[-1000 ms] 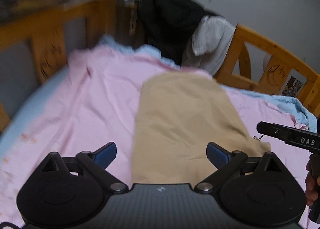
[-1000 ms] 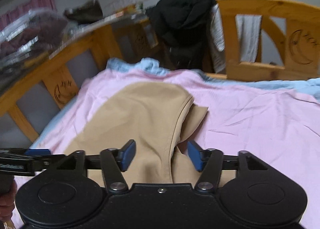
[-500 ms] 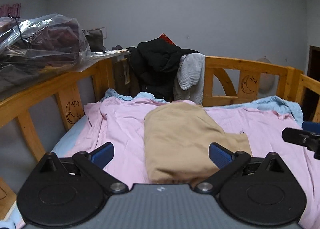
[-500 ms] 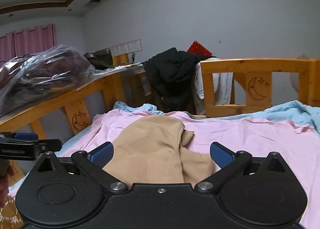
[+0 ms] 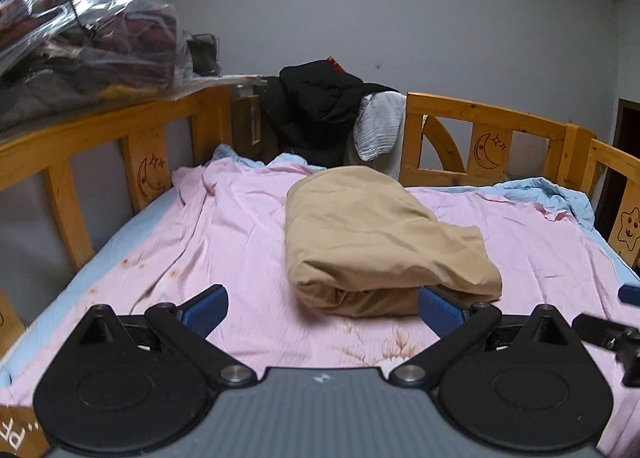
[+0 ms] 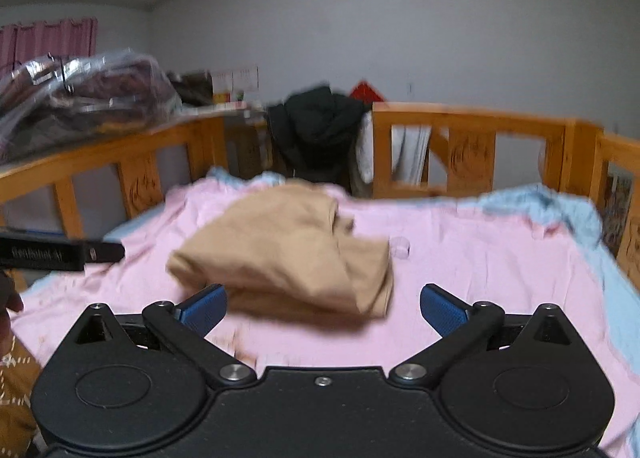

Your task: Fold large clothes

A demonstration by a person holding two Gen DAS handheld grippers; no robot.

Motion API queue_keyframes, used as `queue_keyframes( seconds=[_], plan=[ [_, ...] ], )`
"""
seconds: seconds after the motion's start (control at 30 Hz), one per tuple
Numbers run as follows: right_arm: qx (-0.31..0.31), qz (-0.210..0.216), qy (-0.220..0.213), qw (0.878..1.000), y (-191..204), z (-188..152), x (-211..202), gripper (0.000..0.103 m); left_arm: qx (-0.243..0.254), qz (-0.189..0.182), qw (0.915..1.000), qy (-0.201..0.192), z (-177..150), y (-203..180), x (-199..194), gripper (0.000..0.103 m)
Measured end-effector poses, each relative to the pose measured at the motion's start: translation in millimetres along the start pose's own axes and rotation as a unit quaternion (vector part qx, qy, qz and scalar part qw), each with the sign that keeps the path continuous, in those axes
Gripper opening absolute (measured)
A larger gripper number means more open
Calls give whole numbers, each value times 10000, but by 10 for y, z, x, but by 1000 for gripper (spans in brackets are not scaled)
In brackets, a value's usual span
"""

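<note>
A folded tan garment (image 5: 372, 242) is seen on the pink sheet (image 5: 224, 242), seemingly untouched; behind it, a wooden rail (image 5: 484, 114). Both tools, left tool (image 5: 322, 308) and right tool (image 6: 323, 308), are held wide apart, empty.

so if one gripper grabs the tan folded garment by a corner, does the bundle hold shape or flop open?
Probably flops open: the tan folded garment is soft cloth in loose stacked layers, with no stiffness showing. Likely light, since it barely dents the pink sheet. Pushed, it would probably bunch and drag that wrinkled sheet rather than slide.

Dim even indoor light, fisheye-bowed edges, left view sharp, right view motion-blurred
</note>
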State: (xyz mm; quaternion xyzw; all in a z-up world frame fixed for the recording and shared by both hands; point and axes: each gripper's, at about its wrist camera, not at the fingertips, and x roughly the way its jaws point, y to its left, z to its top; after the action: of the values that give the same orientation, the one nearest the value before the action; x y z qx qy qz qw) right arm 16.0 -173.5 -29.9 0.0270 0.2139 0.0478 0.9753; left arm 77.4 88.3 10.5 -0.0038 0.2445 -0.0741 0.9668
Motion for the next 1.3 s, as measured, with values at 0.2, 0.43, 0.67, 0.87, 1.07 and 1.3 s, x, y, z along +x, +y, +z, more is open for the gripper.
queue_keyframes(
  seconds=[0.2,0.43,0.67,0.87,1.07,1.3],
  plan=[
    [89,69,159,9998,6,-38,72,102,185,78,9998,17,-28,-20,-9,102],
    [187,76,170,9997,-42,-29,82,102,173,74,9998,54,-24,-21,3,102],
    [196,69,172,9996,-40,-27,84,102,151,47,9998,83,-25,-21,12,102],
    [205,59,181,9996,-44,-29,83,102,151,47,9998,92,-23,-14,19,102],
    [206,56,183,9996,-47,-30,84,102,134,54,9998,105,-26,5,19,102],
    [212,54,192,9996,-55,-33,87,102,319,241,9988,295,-46,-25,54,102]
  ],
)
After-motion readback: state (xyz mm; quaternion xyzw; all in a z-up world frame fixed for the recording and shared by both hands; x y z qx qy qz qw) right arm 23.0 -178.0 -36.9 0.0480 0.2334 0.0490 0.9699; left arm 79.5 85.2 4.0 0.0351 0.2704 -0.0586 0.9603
